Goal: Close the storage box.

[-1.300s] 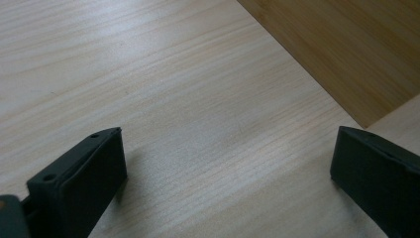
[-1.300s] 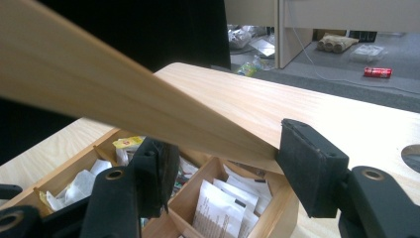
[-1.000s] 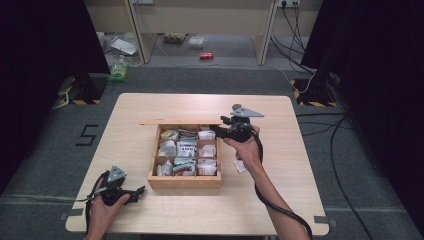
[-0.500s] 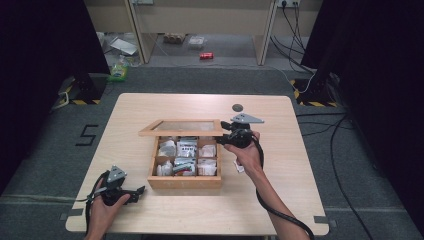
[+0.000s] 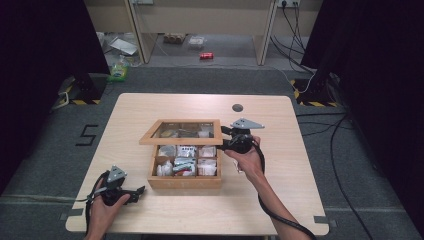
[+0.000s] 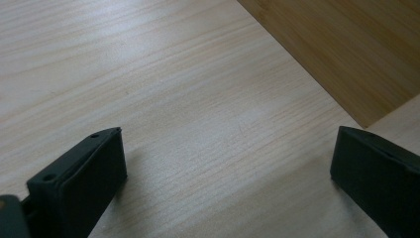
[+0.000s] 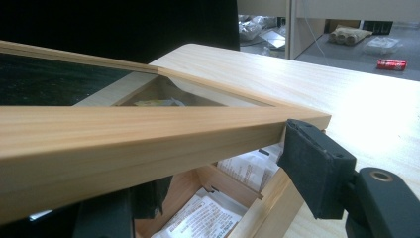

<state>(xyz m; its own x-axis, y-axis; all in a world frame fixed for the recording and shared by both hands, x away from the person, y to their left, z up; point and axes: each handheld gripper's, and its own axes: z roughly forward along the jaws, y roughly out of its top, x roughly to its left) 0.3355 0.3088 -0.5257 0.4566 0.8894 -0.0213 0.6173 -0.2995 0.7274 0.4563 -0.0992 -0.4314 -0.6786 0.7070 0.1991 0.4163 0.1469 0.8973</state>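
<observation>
So the wooden box (image 5: 184,170) is sat near the middle of the light wood table (image 5: 280,200), and its glass-paned lid (image 5: 181,132) is seen half lifted, tilted up over the far rows of compartments. The near rows are left uncovered, and small white packets (image 5: 186,151) can be made out in them, with printed labels that are too small to be read.

The right gripper (image 5: 226,140) is held at the lid's right front corner. In the right gripper view the lid's front rail (image 7: 148,144) is clamped between the jaws, one black pad (image 7: 314,166) pressed against the rail's end at the corner, the other mostly hidden under the rail. More packets (image 7: 208,215) are seen below it inside the box.

The left gripper (image 5: 136,192) is rested down on the table near the front left corner, well apart from the lid and just off the box's front left. Its jaws are spread wide in the left gripper view, with only bare tabletop between them and a box wall (image 6: 346,49) seen at the upper right. Nothing is held by it.
</observation>
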